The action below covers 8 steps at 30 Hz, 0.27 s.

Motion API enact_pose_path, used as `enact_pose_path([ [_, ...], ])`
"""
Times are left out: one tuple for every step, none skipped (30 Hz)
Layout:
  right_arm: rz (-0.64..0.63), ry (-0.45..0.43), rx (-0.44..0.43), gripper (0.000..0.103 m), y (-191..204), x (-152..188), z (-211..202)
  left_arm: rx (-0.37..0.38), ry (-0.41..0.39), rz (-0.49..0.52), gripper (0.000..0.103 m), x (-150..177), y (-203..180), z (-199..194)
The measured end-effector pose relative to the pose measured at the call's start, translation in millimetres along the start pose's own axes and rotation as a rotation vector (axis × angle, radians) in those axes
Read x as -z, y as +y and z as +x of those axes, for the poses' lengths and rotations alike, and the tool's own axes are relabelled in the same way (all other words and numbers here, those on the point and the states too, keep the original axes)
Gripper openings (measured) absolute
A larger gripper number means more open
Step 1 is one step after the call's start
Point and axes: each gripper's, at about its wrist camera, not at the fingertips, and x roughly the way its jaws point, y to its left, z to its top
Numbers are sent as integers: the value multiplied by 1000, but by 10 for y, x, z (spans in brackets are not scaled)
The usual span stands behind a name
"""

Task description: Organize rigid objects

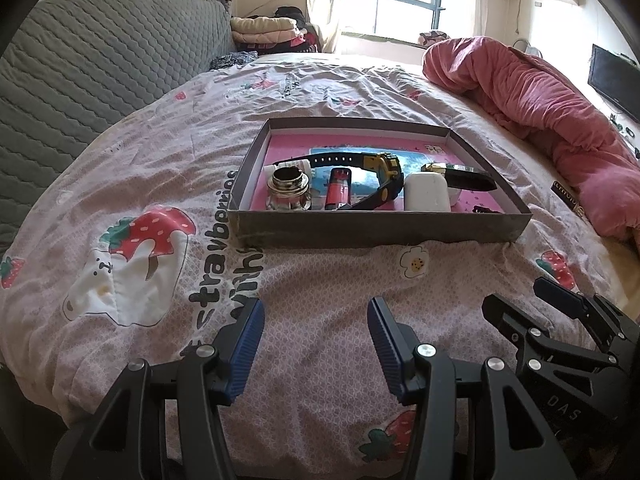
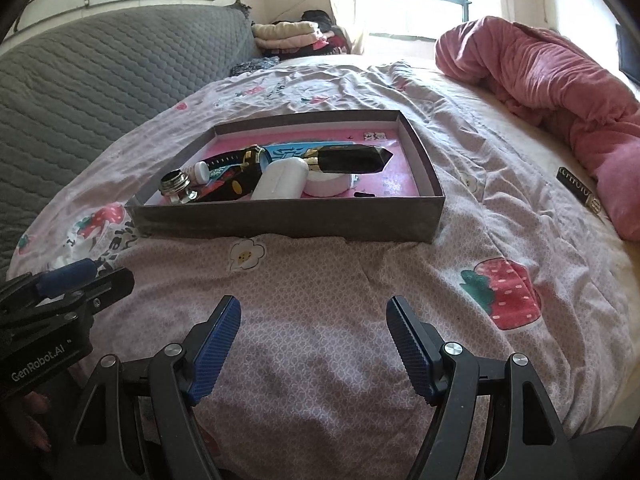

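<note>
Rigid bits and bobs all piled in a shallow grey box (image 1: pixel 380 236) with a pink printed floor, sitting on the strawberry-print bedspread (image 1: pixel 320 280) roughly mid-bed. Inside, from the left wrist view: threaded metal-topped glass jar (image 1: pixel 289 191) at the left, red tube (image 1: pixel 339 192) just beside it, black and yellow watch (image 1: pixel 384 168) draped across the middle, white rounded case (image 1: pixel 426 192) right of that, black faceted block (image 1: pixel 468 180) with a gold end at the far right. Small white cap (image 2: pixel 202 172) tucked behind the jar, white round tub (image 2: pixel 328 184) under the black block. All crowded together, lots of touching and overlapping.

Left gripper (image 1: pixel 316 344) hovering over the bedspread on the near side of the box, pitched steeply downward, blue ribbed pads spread wide, nothing between them. Right gripper (image 2: pixel 314 344) same deal: low, tilted down at the bedding, pads released and empty. Both side by side, each poking into the edge of the other's view. Neither touching the box.

Pink rumpled duvet (image 1: pixel 540 112) off to the right, grey quilted cover (image 1: pixel 100 68) on the left, folded blankets (image 1: pixel 264 28) by the window.
</note>
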Motion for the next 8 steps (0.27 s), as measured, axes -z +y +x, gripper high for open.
enact_pose_path([
  [2,0,-1,76,2,-1,3,-1,1,-1,53,0,1,0],
  [1,0,1,76,2,0,2,-1,0,-1,53,0,3,0],
  [1,0,2,76,2,1,2,-2,2,0,53,0,1,3],
  [2,-1,3,76,4,1,6,-1,3,-1,53,-1,4,7],
  [1,-1,7,76,5,2,6,1,6,-2,53,-2,6,12],
  [0,-1,11,76,5,2,9,0,9,-2,53,-1,8,18],
  [1,-4,14,76,4,1,8,3,10,-4,53,-1,13,21],
  [2,-5,16,76,-3,-7,7,10,14,-7,53,-3,20,30],
])
